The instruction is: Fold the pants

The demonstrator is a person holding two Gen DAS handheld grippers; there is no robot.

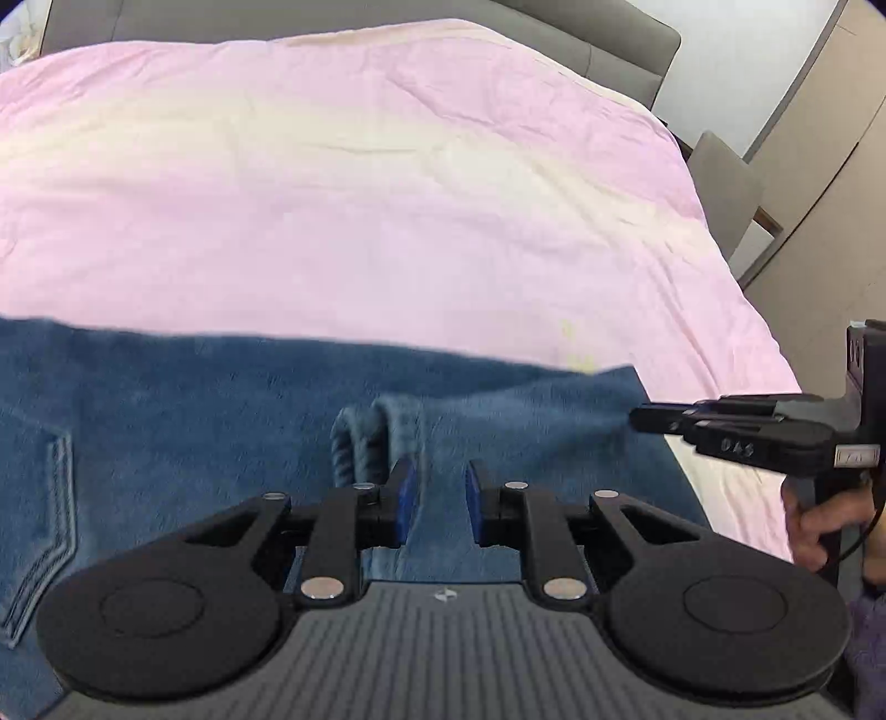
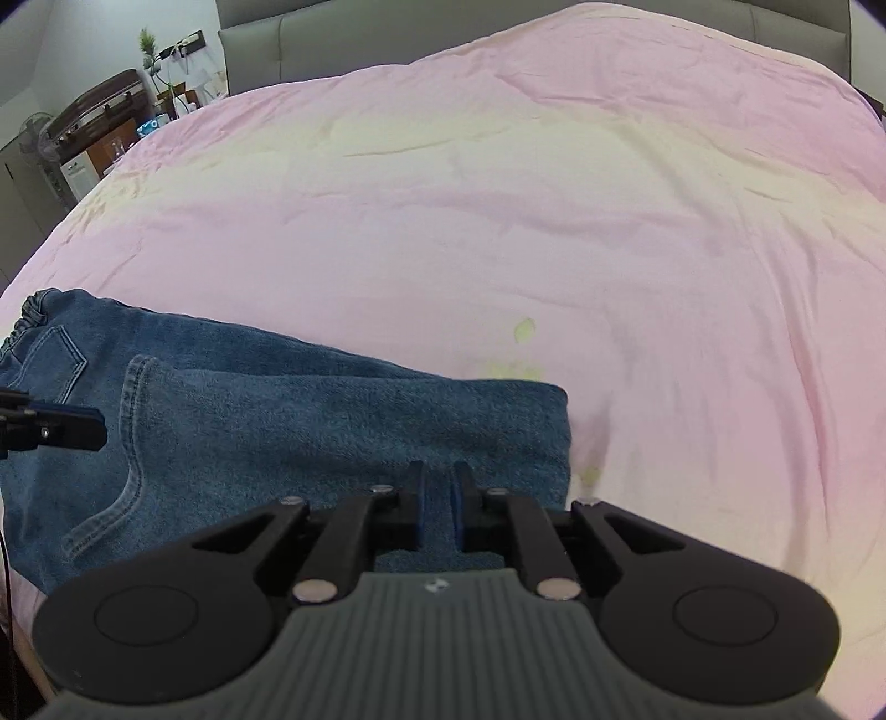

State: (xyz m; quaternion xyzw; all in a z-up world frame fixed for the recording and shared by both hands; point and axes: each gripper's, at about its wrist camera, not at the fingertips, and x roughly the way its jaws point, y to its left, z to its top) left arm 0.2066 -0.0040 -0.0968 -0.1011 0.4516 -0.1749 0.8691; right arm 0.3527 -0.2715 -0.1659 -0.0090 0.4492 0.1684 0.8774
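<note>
Blue denim pants lie folded on a pink bed cover, waistband at the far left in the right wrist view; they also show in the left wrist view. My left gripper is over the denim with its jaws a little apart and a fold of fabric between them; a bunched hem rises just ahead. My right gripper has its jaws nearly together on the near edge of the pants, close to their right corner. It also shows side-on in the left wrist view, and the left gripper's tip shows in the right wrist view.
The pink and cream bed cover spreads wide beyond the pants. A grey headboard runs along the far side. A bedside unit with a fan and plant stands at the far left. The bed's right edge drops off beside a cupboard.
</note>
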